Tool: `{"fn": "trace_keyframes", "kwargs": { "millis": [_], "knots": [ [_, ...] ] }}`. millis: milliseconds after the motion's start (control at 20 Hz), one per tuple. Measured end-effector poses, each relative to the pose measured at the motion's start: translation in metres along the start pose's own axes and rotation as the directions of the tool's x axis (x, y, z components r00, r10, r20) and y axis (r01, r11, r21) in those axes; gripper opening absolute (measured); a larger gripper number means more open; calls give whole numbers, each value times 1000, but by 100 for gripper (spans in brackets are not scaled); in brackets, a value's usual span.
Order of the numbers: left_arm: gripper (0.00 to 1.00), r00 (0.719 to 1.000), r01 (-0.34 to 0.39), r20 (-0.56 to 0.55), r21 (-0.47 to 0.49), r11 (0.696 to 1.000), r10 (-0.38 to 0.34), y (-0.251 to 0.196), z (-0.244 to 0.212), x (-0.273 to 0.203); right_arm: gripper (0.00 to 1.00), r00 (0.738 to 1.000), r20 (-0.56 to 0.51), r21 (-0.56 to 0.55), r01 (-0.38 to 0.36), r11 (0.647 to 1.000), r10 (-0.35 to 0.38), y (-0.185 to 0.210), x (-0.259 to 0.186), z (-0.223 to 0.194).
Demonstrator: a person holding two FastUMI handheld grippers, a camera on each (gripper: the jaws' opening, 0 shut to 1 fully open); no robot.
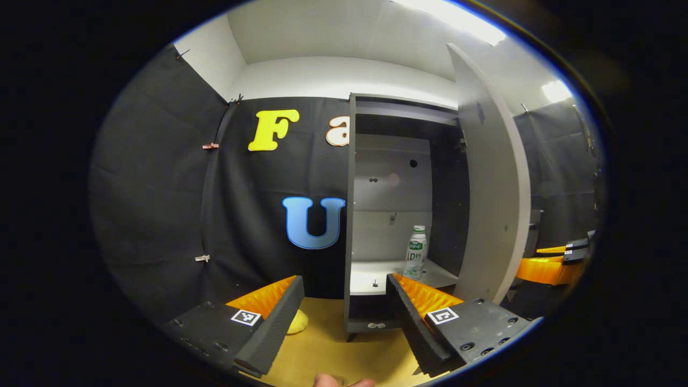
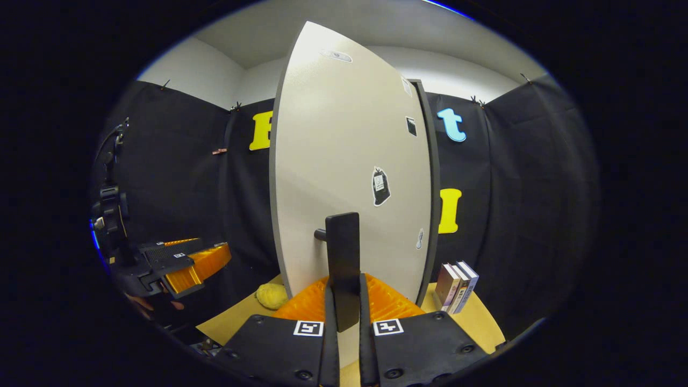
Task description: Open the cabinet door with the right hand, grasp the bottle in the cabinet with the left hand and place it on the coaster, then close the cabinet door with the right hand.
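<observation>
Left gripper view looks into the grey cabinet (image 1: 400, 177), its door (image 1: 492, 177) swung wide on the right, with the desk (image 1: 333, 349) stretching in front of it. On the cabinet's lower shelf (image 1: 376, 274) stands the bottle (image 1: 415, 252), upright, its long axis vertical, set toward the right side of the compartment and clear of the walls. The left gripper (image 1: 344, 290) hangs well short of the cabinet, fingers spread wide apart and empty; the bottle lies ahead and a little to the right of the gap between them, just above the tip of the right-hand finger. Reaching it looks to call for a forward push with a slight drift rightward, taking the bottle from the side. Right gripper view shows the right gripper (image 2: 344, 290) with fingers clamped together on the dark handle (image 2: 342, 263) of the door (image 2: 349, 161), holding it open. A yellow, sponge-like object (image 2: 272, 295) lies on the desk near the door's foot, and a few books (image 2: 456, 286) stand to the right. Whether the yellow object is the coaster cannot be told.
</observation>
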State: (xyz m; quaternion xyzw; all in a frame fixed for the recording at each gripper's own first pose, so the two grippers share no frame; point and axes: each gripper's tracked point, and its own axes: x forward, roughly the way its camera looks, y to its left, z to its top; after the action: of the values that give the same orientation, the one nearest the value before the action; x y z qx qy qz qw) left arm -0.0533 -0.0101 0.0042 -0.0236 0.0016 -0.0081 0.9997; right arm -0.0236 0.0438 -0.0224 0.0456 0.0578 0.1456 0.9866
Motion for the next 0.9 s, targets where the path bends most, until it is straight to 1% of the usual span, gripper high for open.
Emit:
{"fn": "trace_keyframes", "kwargs": {
  "millis": [200, 300, 450, 550, 600, 650, 700, 750, 800, 850, 900],
  "knots": [
    [96, 1000, 22, -13, -8, 1000, -22, -15, -2, 11, 18, 999, 13, 14, 39, 999, -39, -19, -12, 0],
    [96, 999, 43, -17, -32, 999, -43, -25, -2, 15, 18, 998, 15, 25, 62, 998, -63, -28, -17, 0],
    [96, 993, 114, -15, -103, 988, -116, -46, 1, 17, 18, 995, 23, 36, 93, 995, -94, -38, -23, 2],
    [97, 989, 142, -1, -192, 971, -145, -53, 6, 17, 18, 994, 35, 46, 105, 993, -106, -44, -26, 6],
    [96, 988, 150, -13, -207, 967, -156, -57, 6, 19, 17, 993, 42, 42, 107, 993, -109, -47, -29, 8],
    [95, 988, 146, -29, -185, 972, -154, -57, 6, 23, 17, 993, 49, 37, 110, 993, -112, -50, -31, 10],
    [94, 988, 140, -45, -134, 981, -147, -55, 6, 28, 17, 992, 54, 32, 115, 993, -117, -54, -32, 11],
    [95, 989, 135, -51, -85, 987, -140, -56, 4, 31, 17, 991, 58, 28, 121, 992, -123, -57, -33, 12],
    [92, 989, 138, -43, -63, 988, -141, -57, 5, 36, 17, 990, 61, 25, 127, 992, -129, -60, -34, 12],
    [95, 988, 147, -33, -66, 987, -150, -59, 1, 42, 17, 988, 66, 26, 136, 990, -137, -64, -36, 13],
    [94, 987, 158, -26, -80, 984, -161, -62, 0, 47, 17, 987, 71, 29, 145, 989, -146, -67, -36, 16]
  ]
}}
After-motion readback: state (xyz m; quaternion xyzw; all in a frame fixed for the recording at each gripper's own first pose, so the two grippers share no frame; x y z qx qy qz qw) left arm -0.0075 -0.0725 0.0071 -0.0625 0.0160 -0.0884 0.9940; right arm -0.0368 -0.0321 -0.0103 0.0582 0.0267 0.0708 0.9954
